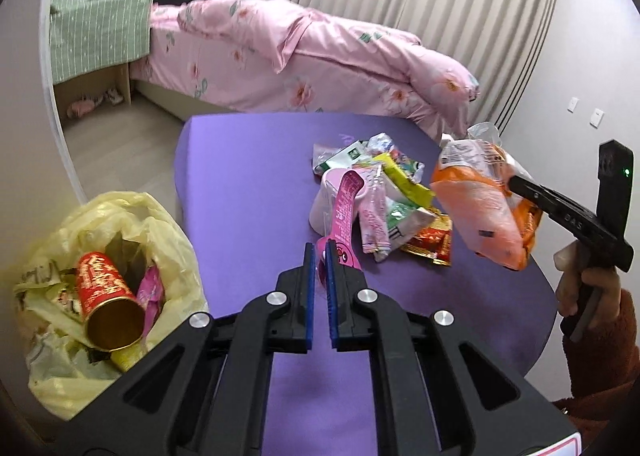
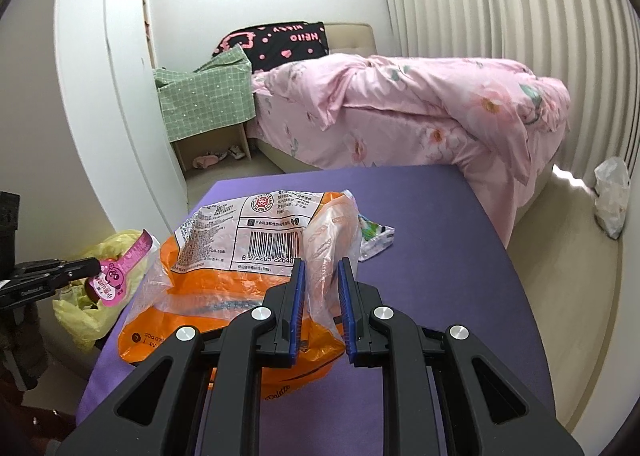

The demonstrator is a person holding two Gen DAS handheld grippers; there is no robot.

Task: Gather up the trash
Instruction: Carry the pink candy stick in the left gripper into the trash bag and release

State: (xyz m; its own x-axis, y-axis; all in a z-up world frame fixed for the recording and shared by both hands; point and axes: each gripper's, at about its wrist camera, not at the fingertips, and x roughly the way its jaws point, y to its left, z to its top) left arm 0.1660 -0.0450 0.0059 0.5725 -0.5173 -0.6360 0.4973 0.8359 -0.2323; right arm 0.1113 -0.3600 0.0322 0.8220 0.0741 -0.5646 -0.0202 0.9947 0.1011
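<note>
My left gripper [image 1: 319, 252] is shut on a long pink wrapper [image 1: 344, 211] and holds it above the purple table [image 1: 240, 183]. The wrapper also shows in the right wrist view [image 2: 120, 272]. My right gripper [image 2: 322, 276] is shut on an orange and clear plastic bag [image 2: 224, 256], lifted off the table; it shows in the left wrist view [image 1: 480, 199] too. A pile of wrappers [image 1: 384, 191] with a white cup [image 1: 324, 207] lies mid-table. A yellow trash bag [image 1: 104, 268] stands open left of the table, with a red can [image 1: 106, 292] inside.
A bed with a pink floral duvet [image 1: 304, 55] stands behind the table. A green-clothed side table [image 1: 96, 35] is left of it. A white plastic bag [image 2: 610, 195] lies on the floor by the curtains. One green wrapper [image 2: 374, 236] lies beyond the orange bag.
</note>
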